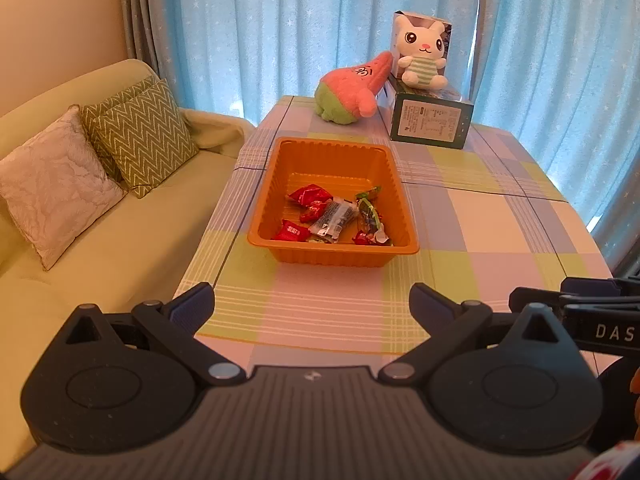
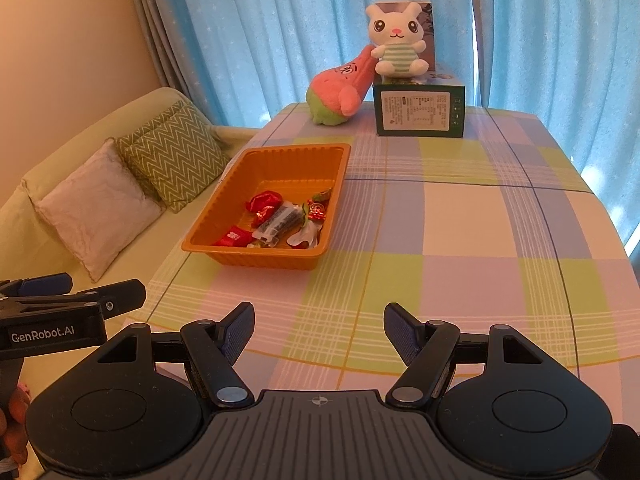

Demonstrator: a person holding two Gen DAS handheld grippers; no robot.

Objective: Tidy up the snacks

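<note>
centrally, ribbed orange plastic tray (image 1: 332, 256) holds crinkly wrapped snacks (image 1: 334, 218); left gripper (image 1: 312, 304), right gripper (image 2: 319, 330) jaws apart, empty.

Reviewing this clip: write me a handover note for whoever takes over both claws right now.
Left claw: open, empty, above the near table edge.
Right claw: open, empty, beside it.
Snacks: wrapped pieces all lie in the orange tray on the checked tablecloth.
Done: no loose snack shows on the cloth.
Left: seemingly nothing to gather; check the table parts out of view.
Two plush toys and a green box stand at the far end, apart from the tray.
</note>
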